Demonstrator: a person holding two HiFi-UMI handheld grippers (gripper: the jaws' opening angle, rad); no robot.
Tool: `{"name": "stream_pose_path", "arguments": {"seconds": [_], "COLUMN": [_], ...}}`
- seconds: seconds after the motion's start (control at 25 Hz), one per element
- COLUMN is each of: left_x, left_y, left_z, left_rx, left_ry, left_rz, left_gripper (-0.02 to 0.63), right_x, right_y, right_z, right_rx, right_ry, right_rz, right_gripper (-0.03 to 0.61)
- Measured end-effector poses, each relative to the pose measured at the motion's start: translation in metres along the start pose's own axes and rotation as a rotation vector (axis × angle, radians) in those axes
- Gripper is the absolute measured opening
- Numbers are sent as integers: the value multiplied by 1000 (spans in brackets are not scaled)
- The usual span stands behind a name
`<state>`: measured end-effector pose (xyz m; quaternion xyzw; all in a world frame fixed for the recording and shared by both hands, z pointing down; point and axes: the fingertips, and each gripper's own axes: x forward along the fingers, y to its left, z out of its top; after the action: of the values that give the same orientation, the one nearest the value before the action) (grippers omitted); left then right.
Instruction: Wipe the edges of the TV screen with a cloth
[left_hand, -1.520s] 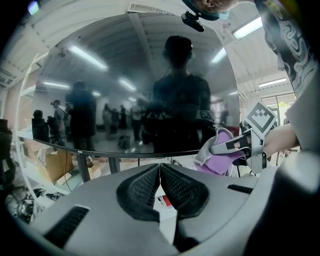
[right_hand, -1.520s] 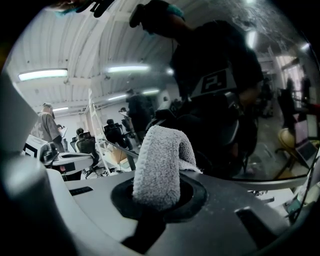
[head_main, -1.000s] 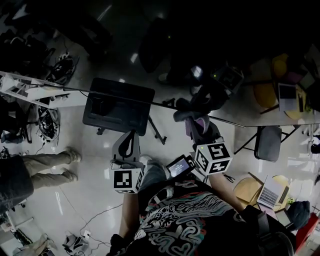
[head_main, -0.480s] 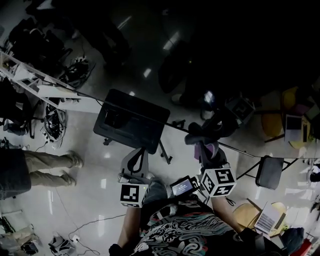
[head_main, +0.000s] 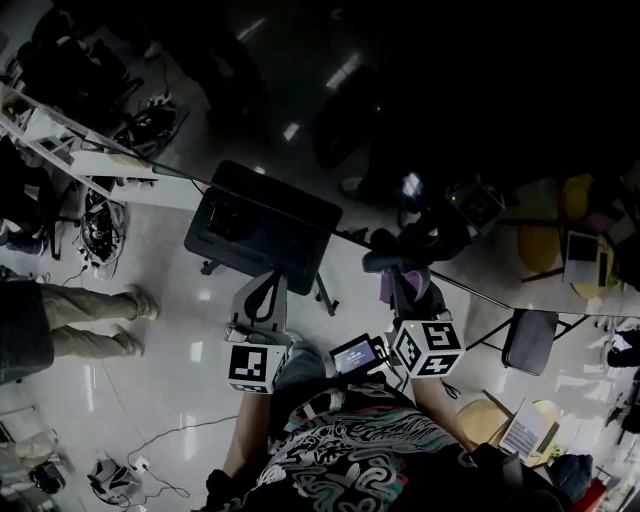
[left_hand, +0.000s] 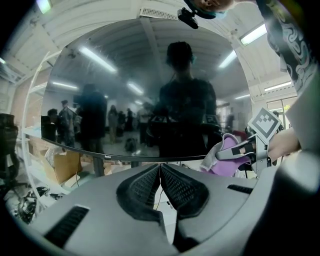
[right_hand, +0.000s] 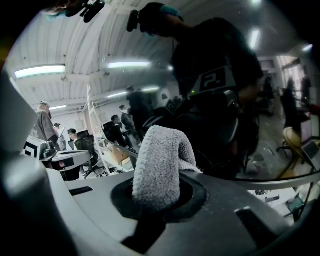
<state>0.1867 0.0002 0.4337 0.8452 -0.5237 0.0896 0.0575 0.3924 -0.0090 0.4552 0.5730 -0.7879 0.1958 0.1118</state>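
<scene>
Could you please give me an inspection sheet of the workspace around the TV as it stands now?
Surface: TV screen, dark, glossy, full of reflections.
Job's things: cloth, folded, held up near the screen's lower right edge; contact cannot be told.
Clutter: laptop on a small round table at right.
Grippers: left hand-held gripper, jaws together, empty; right hand-held gripper, clamped on the cloth.
Cables: loose cable across the floor.
Surroundings: a bystander's legs, office chair, shiny floor.
</scene>
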Motion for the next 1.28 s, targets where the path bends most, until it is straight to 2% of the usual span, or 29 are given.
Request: {"name": "stream_pose_path", "arguments": {"seconds": [0.84,1.28], "left_x": [1,-7], "left_y": [79,91], "left_z": [-7,-12], "left_rx": [-30,-42], "left_ry": [-9,4], "left_rz": [-8,-10], "left_gripper": [18,18], "right_x": [46,58], "right_y": [51,60], "right_z": [7,7], "right_rx": [19,43], "right_ry": [9,13], "right_rz": [-33,-33], "right_gripper": [61,61]}}
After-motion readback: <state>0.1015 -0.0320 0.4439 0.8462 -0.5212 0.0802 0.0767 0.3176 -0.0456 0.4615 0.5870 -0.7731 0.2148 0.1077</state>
